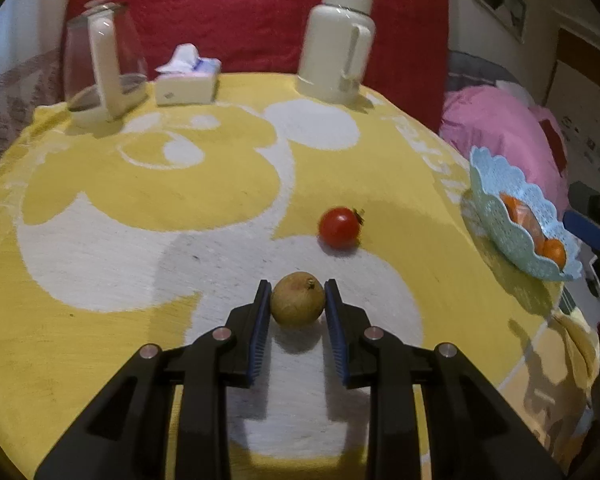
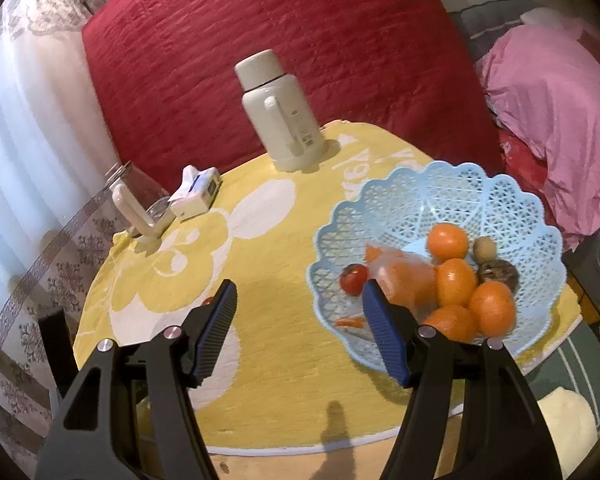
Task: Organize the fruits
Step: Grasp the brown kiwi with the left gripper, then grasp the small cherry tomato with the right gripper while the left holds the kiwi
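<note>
Left tongs [image 1: 298, 300] grip the small brown fruit [image 1: 297, 299] on the desk [image 1: 100, 240], pads pressed to both sides. The basket [image 1: 496, 216] lies to their right. Right tongs [image 2: 300, 312] stand half open, empty, beside the basket

Glossy tomato [image 1: 339, 227], matt woven tablecloth [image 1: 140, 208], perforated plastic basket [image 2: 440, 200]

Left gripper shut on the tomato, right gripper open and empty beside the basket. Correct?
Not quite. The left gripper is shut on the brown fruit, not the tomato, which lies loose on the cloth beyond it, per the left wrist view. The right gripper is open and empty beside the basket.
</note>
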Demonstrator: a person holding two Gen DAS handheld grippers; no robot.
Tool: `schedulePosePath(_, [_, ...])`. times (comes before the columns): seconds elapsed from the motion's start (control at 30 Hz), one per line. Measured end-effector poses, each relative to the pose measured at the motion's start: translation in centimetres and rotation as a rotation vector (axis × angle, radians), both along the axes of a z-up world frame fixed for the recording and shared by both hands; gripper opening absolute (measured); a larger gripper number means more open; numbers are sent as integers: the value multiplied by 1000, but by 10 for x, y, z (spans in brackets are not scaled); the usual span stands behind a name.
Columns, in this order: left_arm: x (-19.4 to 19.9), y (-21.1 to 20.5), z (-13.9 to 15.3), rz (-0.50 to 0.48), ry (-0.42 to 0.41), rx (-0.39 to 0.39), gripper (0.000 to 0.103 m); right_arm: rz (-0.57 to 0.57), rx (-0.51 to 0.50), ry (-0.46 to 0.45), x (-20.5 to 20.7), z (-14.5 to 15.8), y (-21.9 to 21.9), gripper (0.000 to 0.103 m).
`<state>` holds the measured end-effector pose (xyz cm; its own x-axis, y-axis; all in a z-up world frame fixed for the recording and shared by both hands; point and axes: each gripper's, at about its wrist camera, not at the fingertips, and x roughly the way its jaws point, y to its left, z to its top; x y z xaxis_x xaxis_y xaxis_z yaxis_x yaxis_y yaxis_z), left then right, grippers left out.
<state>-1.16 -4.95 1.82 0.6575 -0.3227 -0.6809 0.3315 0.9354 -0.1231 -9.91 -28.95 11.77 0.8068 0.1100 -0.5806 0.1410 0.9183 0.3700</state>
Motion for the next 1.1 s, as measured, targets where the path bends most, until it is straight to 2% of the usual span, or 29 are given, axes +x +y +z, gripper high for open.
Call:
schedulePosePath(0.3, [-12, 23, 16, 153, -139, 23, 27, 125, -75, 22, 37, -1, 54, 67])
schedulePosePath(0.5, [-10, 37, 18, 235, -166, 20, 27, 210, -131, 86, 73, -22, 94, 67])
schedulePosePath(0.7, [-6, 51, 16, 308, -161, -6, 27, 254, -136, 149, 100, -40, 114, 66])
schedulePosePath(0.87, [-7, 58, 15, 345, -154, -21, 27, 301, -166, 206, 122, -57, 132, 54])
schedulePosePath(1.1, [-6, 62, 15, 355, -150, -32, 27, 322, -180, 267, 140, -76, 143, 43])
